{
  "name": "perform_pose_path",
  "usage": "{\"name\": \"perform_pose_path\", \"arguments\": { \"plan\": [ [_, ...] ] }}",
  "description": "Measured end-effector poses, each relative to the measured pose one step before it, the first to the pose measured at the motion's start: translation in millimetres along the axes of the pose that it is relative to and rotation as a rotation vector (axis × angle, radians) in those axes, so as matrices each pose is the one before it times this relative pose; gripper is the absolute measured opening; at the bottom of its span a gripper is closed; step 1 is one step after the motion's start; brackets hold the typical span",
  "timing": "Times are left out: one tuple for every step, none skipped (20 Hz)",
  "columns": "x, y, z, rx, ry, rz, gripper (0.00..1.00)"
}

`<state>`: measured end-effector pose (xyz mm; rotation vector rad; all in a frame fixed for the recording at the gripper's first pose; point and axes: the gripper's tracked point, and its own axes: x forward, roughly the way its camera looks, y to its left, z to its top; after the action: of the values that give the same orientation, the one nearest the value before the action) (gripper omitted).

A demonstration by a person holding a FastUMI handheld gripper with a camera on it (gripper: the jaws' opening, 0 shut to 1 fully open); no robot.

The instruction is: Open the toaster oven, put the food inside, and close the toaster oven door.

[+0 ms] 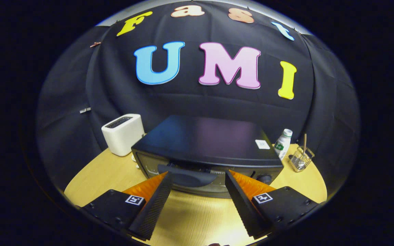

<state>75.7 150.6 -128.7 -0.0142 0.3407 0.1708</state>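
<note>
Plainly, the toaster oven (207,150) sits on the round desk (190,212) with its door up and shut, its handle (186,175) just ahead of the gripper (198,177). Spread wide and grasping nothing, the fingers (159,194) line up with that handle's two ends, a stance that would suit either pulling the door down or having just let it go. A white toaster (122,133) stands far left; a bottle (283,143) and wire basket (301,160) far right.

Pretty dim booth from my gripper cam. The toaster oven (206,141) top ahead catches a soft purple-blue sheen. Heavy fisheye bending everywhere, but focus stays sharp.
</note>
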Motion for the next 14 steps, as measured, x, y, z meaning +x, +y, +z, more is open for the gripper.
{"name": "perform_pose_path", "arguments": {
  "plan": [
    [-8.28,-7.51,10.13,-0.00343,-0.03408,-0.00029,0.99],
    [-11.06,-6.94,8.14,-0.0078,-0.03039,-0.00443,1.0],
    [-14.65,-5.97,9.09,-0.0027,-0.02638,0.00027,0.99],
    [-13.99,-7.51,8.33,-0.00059,-0.02505,0.00092,0.99],
    [-13.0,-9.21,8.06,0.00098,-0.02332,-0.00391,0.99],
    [-11.67,-10.63,10.11,-0.0021,-0.022,-0.00877,0.98],
    [-10.11,-11.65,8.52,-0.00971,-0.02438,-0.01127,0.99],
    [-10.51,-15.29,9.36,-0.01328,-0.02382,-0.0194,0.98],
    [-8.3,-14.01,6.48,-0.00797,-0.01945,-0.02262,0.98],
    [-6.75,-12.29,2.48,0.00206,-0.00718,-0.01874,0.98],
    [-8.02,-10.26,1.12,0.0068,-0.0008,-0.01346,0.98],
    [-8.53,-12.34,1.89,0.00494,-0.00178,-0.01892,0.98],
    [-9.4,-14.35,3.43,-0.00336,-0.00909,-0.02205,0.98],
    [-5.21,-9.85,0.1,-0.0086,-0.00206,-0.01858,0.98]
  ]
}}
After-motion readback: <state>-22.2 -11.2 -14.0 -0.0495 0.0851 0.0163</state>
